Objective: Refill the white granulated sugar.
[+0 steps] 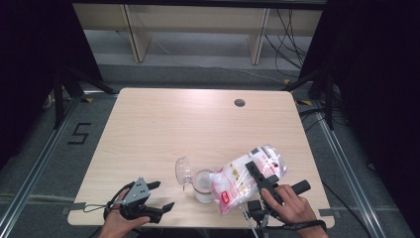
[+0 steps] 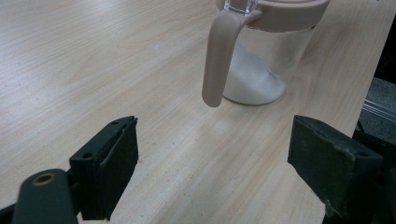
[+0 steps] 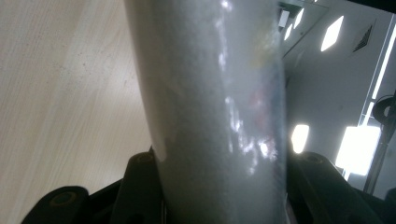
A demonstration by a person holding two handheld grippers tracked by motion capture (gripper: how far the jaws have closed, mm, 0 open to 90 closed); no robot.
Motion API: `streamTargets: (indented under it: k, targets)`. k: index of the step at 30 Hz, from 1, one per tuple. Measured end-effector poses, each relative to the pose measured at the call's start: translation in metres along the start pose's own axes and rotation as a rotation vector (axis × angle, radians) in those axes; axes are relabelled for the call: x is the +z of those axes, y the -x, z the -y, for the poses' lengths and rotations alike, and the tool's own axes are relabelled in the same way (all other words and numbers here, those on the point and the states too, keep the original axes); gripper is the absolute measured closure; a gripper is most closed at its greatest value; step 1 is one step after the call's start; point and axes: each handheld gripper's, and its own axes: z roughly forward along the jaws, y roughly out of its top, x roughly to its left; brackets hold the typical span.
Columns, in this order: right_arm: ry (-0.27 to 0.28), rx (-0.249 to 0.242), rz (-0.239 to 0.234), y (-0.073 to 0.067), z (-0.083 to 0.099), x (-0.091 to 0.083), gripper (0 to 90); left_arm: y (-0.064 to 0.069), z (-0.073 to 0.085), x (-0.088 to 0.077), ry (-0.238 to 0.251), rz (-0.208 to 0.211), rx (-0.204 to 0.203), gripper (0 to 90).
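Your right hand-held gripper [image 1: 258, 179] clamps the tilted bag [image 1: 250, 177] over the open jar [image 1: 204, 185] near the bench's [image 1: 163, 124] front edge; your left hand-held gripper [image 1: 161, 197] gapes empty.

The table [image 2: 93, 56] has a pale wood-grain top, matt and smooth, with fine streaks running along it. Ahead of the left gripper [image 2: 212, 154], just beyond its spread jaws, the jar [image 2: 275, 60] has clear, glossy plastic walls, a matt beige plastic collar and handle, and a fine white powder inside that looks dry and grainy. Those jaws are matt black plastic with dull, slightly scuffed pads. Between the jaws of the right gripper [image 3: 219, 186], the bag [image 3: 210, 93] is thin glossy plastic film, smooth and catching bright highlights, with pale grainy contents showing through. The left gripper carries a dull grey metal plate on top.
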Motion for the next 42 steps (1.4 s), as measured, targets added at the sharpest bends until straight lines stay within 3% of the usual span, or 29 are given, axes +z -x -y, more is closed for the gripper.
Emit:
streamTargets:
  k: [4, 5, 6, 10, 12, 16, 17, 18, 20, 23, 25, 26, 27, 28, 29, 33, 34, 38, 39, 42]
  targets:
    - [0.005, 0.001, 0.011, -0.0007, 0.0004, 0.0007, 61.4, 0.0003, 0.0, -0.0001, 0.002, 0.004, -0.007, 15.7]
    - [0.005, -0.006, 0.011, -0.0004, 0.0007, 0.0008, 61.4, 0.0002, -0.0001, -0.0002, 0.001, 0.007, -0.008, 15.6]
    - [0.021, -0.044, 0.019, 0.0025, 0.0008, 0.0017, 61.4, 0.0006, 0.0, 0.0003, 0.01, 0.005, -0.011, 15.7]
    - [-0.002, -0.009, 0.005, -0.0016, 0.0013, -0.0001, 61.5, 0.0002, -0.0002, -0.0004, 0.001, 0.005, -0.005, 15.7]
    - [0.011, -0.037, 0.007, -0.0008, 0.0006, 0.0001, 61.6, 0.0002, -0.0002, -0.0005, 0.002, -0.003, -0.001, 15.7]
    - [0.02, -0.031, -0.002, -0.0012, -0.0023, 0.0, 61.6, 0.0006, 0.0, 0.0, 0.004, 0.003, -0.005, 15.7]
    - [0.012, -0.02, 0.005, -0.0016, -0.003, -0.001, 61.6, -0.0004, -0.0004, 0.0, 0.005, 0.006, 0.014, 15.7]
    - [0.033, -0.054, 0.016, 0.0018, -0.0041, 0.0, 61.6, 0.0006, 0.0, 0.0001, 0.003, 0.003, -0.006, 15.7]
    - [0.021, -0.028, 0.011, 0.0008, -0.0046, -0.0014, 61.7, 0.0006, 0.0, 0.0001, 0.003, 0.003, -0.004, 15.7]
    - [0.027, -0.047, 0.012, 0.0039, -0.0043, -0.0012, 61.7, 0.0005, 0.0, 0.0001, 0.004, 0.004, -0.003, 15.7]
    - [0.003, -0.016, 0.009, 0.0008, -0.002, -0.0023, 61.7, -0.0008, -0.0005, 0.0001, 0.006, 0.008, 0.02, 15.7]
    - [0.011, -0.041, 0.006, 0.0039, -0.0013, -0.0017, 61.8, -0.0006, -0.0005, 0.0001, 0.006, 0.009, 0.018, 15.7]
    - [0.004, -0.025, 0.01, 0.0022, 0.0, -0.0021, 61.8, -0.0005, -0.0006, 0.0, 0.005, 0.009, 0.02, 15.7]
    - [0.01, -0.044, 0.006, 0.0042, 0.0006, -0.0015, 61.8, -0.0006, -0.0006, 0.0001, 0.006, 0.009, 0.021, 15.7]
    - [-0.006, -0.01, 0.002, 0.0007, 0.002, -0.0023, 61.8, -0.0006, -0.0005, 0.0002, 0.005, 0.009, 0.019, 15.7]
    - [0.007, -0.026, 0.003, 0.0007, 0.001, -0.0017, 61.9, -0.0005, -0.0006, 0.0001, 0.005, 0.009, 0.021, 15.7]
    - [0.014, -0.05, 0.002, 0.0021, -0.0001, -0.0015, 62.0, -0.0006, -0.0007, 0.0001, 0.004, 0.008, 0.022, 15.7]
    - [0.015, -0.023, -0.003, 0.0011, -0.0035, -0.0019, 62.1, -0.0007, -0.0005, 0.0, 0.003, 0.008, 0.022, 15.7]
    - [0.026, -0.061, 0.003, 0.0044, -0.0041, -0.0013, 62.2, -0.0007, -0.0005, 0.0, 0.004, 0.008, 0.022, 15.7]
    - [0.027, -0.048, 0.007, 0.0043, -0.0041, -0.0013, 62.4, -0.0006, -0.0005, 0.0, 0.002, 0.008, 0.023, 15.7]
